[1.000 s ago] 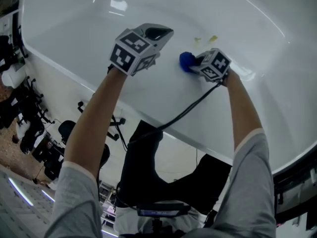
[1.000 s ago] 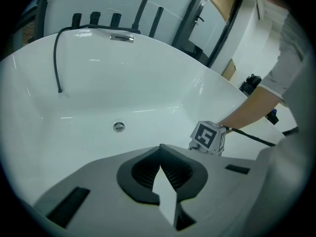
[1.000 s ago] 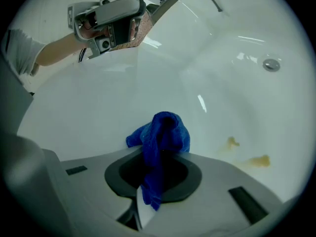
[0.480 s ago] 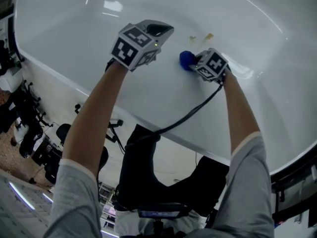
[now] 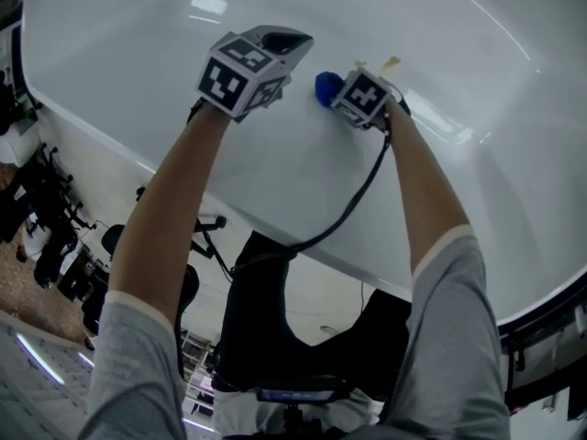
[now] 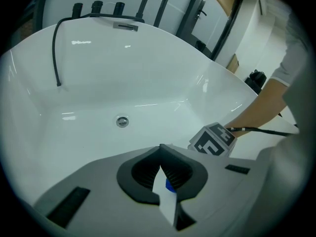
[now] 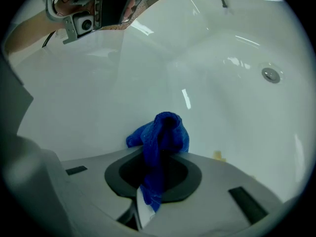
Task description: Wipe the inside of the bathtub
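The white bathtub fills the head view. My right gripper is shut on a bunched blue cloth that presses against the tub's inner side wall. In the right gripper view the cloth sticks up out of the jaws toward the white wall. My left gripper hangs just left of it over the tub, jaws shut with nothing held. Small yellow specks lie on the tub surface just right of the cloth. The drain sits on the tub floor.
A black cable trails from my right gripper across the tub rim. A black hose hangs over the far rim below dark taps. Dark equipment stands outside the tub at the left.
My right gripper has slid the blue cloth left and up along the tub wall, closer to the left gripper. The left gripper has barely shifted.
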Demonstrator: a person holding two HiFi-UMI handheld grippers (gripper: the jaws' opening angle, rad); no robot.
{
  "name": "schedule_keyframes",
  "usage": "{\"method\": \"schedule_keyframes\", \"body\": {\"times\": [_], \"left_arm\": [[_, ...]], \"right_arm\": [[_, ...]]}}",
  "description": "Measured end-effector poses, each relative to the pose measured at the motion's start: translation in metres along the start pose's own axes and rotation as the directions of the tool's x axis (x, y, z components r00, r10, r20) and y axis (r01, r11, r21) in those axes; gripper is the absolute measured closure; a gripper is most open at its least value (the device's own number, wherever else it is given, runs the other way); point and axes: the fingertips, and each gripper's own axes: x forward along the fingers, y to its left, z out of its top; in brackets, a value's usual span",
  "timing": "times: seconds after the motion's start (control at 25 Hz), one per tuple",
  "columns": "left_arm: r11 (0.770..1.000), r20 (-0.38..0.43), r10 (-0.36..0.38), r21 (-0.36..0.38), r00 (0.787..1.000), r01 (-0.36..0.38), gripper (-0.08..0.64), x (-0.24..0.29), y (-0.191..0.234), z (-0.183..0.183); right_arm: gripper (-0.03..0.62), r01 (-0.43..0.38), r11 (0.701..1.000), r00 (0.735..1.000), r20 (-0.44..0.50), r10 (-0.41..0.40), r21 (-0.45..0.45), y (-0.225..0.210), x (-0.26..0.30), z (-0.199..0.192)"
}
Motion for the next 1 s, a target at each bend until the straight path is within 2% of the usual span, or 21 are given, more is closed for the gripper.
{"method": "schedule_keyframes", "body": {"times": [0.28, 0.4, 0.6, 0.68, 0.76, 0.84, 0.92, 1.0], "left_arm": [[1.000, -0.009, -0.005, 0.007, 1.000, 0.005, 0.557, 0.008, 0.004, 0.003], [1.000, -0.013, -0.012, 0.017, 1.000, 0.012, 0.557, 0.015, 0.003, 0.003], [0.999, -0.027, -0.019, 0.039, 0.999, 0.020, 0.557, 0.022, 0.002, -0.001], [0.999, -0.027, -0.018, 0.043, 0.999, 0.020, 0.557, 0.022, 0.004, -0.003], [0.999, -0.029, -0.013, 0.049, 0.999, 0.015, 0.557, 0.022, 0.009, -0.004], [0.999, -0.034, -0.007, 0.053, 0.999, 0.008, 0.557, 0.021, 0.014, -0.006], [0.999, -0.038, -0.001, 0.052, 0.999, 0.003, 0.557, 0.020, 0.020, -0.009], [0.999, -0.039, 0.005, 0.047, 0.999, -0.003, 0.557, 0.019, 0.027, -0.011]], "right_arm": [[0.534, 0.011, 0.993, 0.996, -0.091, -0.001, 0.114, -0.014, -0.008, -0.070], [0.534, 0.124, 0.982, 0.974, -0.208, -0.094, 0.140, -0.034, -0.013, -0.110], [0.535, 0.143, 0.982, 0.952, -0.289, -0.103, 0.123, -0.033, -0.008, -0.111], [0.535, 0.119, 0.988, 0.969, -0.227, -0.094, 0.099, -0.031, 0.003, -0.085], [0.537, 0.133, 0.987, 0.962, -0.252, -0.107, 0.088, -0.032, 0.009, -0.074], [0.537, 0.113, 0.991, 0.973, -0.209, -0.096, 0.071, -0.030, 0.018, -0.048], [0.537, 0.053, 0.998, 0.998, -0.046, -0.051, 0.044, -0.022, 0.030, -0.003], [0.537, 0.025, 0.999, 0.996, 0.084, -0.028, 0.031, -0.017, 0.037, 0.032]]}}
